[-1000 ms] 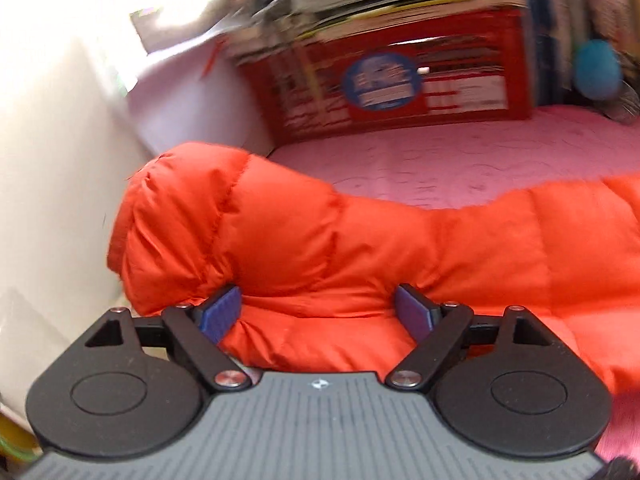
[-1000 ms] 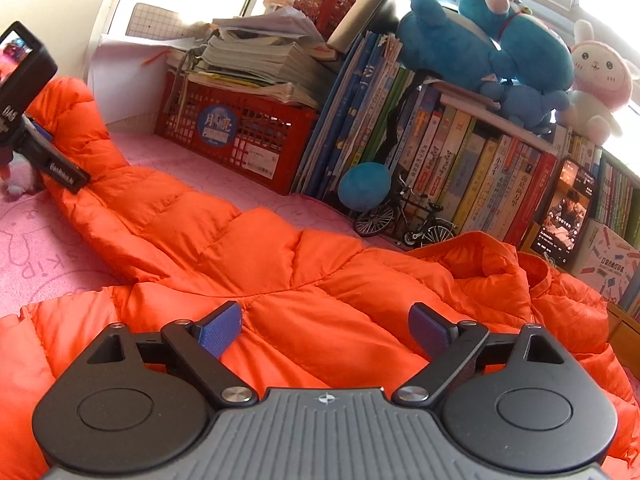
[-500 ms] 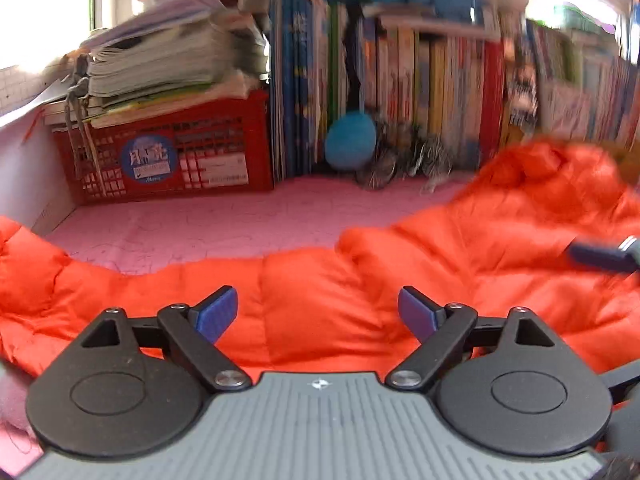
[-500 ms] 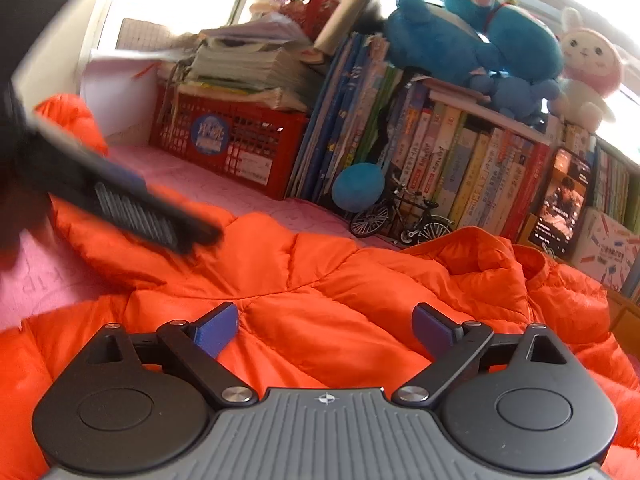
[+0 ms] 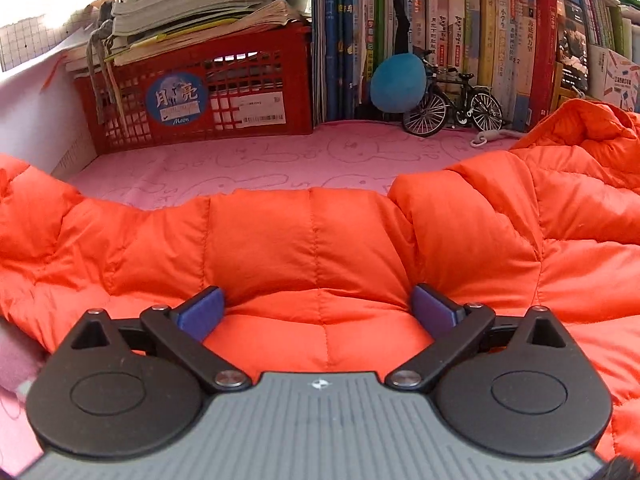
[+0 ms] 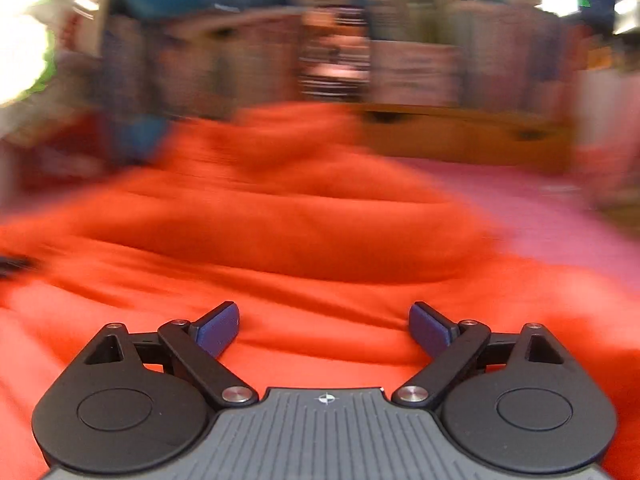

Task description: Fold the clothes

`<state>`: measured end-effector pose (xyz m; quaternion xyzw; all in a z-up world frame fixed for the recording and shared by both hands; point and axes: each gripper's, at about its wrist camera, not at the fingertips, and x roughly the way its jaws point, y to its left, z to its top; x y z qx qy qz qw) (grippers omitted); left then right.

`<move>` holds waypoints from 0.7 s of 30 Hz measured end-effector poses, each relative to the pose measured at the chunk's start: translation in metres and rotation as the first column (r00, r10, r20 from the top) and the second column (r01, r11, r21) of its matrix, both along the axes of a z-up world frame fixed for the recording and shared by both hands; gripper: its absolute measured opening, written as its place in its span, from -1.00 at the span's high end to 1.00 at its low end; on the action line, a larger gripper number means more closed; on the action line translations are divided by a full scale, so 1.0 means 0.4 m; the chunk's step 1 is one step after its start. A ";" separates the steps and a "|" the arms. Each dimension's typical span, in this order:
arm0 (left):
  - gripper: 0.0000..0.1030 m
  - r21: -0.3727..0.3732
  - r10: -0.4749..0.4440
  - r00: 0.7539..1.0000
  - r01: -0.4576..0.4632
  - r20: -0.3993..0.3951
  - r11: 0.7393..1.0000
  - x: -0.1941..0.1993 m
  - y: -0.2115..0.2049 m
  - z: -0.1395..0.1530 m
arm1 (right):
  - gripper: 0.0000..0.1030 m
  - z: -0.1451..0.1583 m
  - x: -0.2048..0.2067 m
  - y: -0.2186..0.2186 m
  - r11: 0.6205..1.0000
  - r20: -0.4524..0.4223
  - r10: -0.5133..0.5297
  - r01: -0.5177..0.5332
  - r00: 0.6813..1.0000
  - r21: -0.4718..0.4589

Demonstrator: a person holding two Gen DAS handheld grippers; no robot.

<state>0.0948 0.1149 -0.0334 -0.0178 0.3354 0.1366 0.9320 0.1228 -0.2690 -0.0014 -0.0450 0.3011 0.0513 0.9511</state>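
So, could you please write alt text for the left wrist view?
The open left gripper hovers low over an orange puffer jacket spread across a pink mat. Behind stand a red crate stacked with papers, a row of books, a blue ball and a model bicycle.

black tool point(image 5: 318, 312), blue pads point(image 5: 200, 312), silver screws

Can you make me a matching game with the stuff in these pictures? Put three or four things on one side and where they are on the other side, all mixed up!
Things:
1. puffy orange quilted jacket
2. small black model bicycle
3. thick stack of papers
4. round blue plush ball

Places:
A. on top of the red plastic crate
B. spread over the pink bedsheet, under the open left gripper
C. leaning against the upright books
D. standing in front of those books, right of the ball

Pairs: 1-B, 2-D, 3-A, 4-C
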 end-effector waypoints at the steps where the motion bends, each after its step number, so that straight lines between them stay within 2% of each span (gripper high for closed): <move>1: -0.99 0.002 0.000 1.000 0.000 0.000 1.000 0.001 -0.001 0.000 | -0.79 -0.006 0.000 -0.047 0.999 0.002 -0.038 0.038 0.999 -0.017; 3: -0.99 0.009 0.000 1.000 0.000 -0.001 1.000 0.003 -0.004 0.000 | -0.75 -0.010 0.000 -0.151 0.986 0.009 -0.159 0.159 0.987 -0.043; 4: -0.99 0.013 0.001 1.000 -0.001 -0.001 1.000 0.003 -0.006 0.000 | -0.56 -0.007 -0.005 -0.199 0.970 0.024 -0.235 0.236 0.972 -0.062; 5: -0.99 0.014 0.001 1.000 -0.001 -0.001 1.000 0.003 -0.006 0.000 | -0.51 0.005 -0.025 -0.234 0.947 0.066 -0.306 0.311 0.950 -0.078; 6: -0.99 0.015 0.002 1.000 -0.002 -0.001 1.000 0.002 -0.007 0.000 | -0.53 0.022 -0.061 -0.268 0.930 0.122 -0.354 0.363 0.927 -0.060; 8: -1.00 0.013 0.002 1.000 -0.002 -0.001 1.000 0.002 -0.005 0.000 | -0.82 0.061 -0.151 -0.342 0.906 0.200 -0.420 0.420 0.885 0.042; 9: -1.00 0.012 0.003 1.000 -0.003 -0.002 1.000 0.002 -0.005 0.001 | -0.95 0.072 -0.193 -0.381 0.893 0.203 -0.451 0.438 0.869 0.106; 10: -1.00 0.012 0.003 1.000 -0.003 -0.002 1.000 0.003 -0.004 0.001 | -0.95 0.081 -0.231 -0.418 0.877 0.196 -0.477 0.451 0.857 0.163; 13: -1.00 0.015 0.006 1.000 -0.006 -0.003 1.000 0.003 -0.005 0.002 | -0.95 0.067 -0.293 -0.512 0.834 0.101 -0.514 0.469 0.852 0.291; 16: -1.00 0.018 0.009 1.000 -0.009 -0.004 1.000 0.003 -0.006 0.002 | -0.95 0.025 -0.331 -0.580 0.767 -0.002 -0.527 0.477 0.850 0.431; 19: -1.00 0.021 0.009 1.000 -0.009 -0.004 1.000 0.003 -0.007 0.002 | -0.95 -0.016 -0.342 -0.606 0.702 -0.067 -0.477 0.425 0.877 0.572; 21: -1.00 0.027 0.009 1.000 -0.009 -0.004 1.000 0.003 -0.008 0.003 | -0.91 -0.029 -0.333 -0.602 0.667 -0.085 -0.447 0.395 0.891 0.632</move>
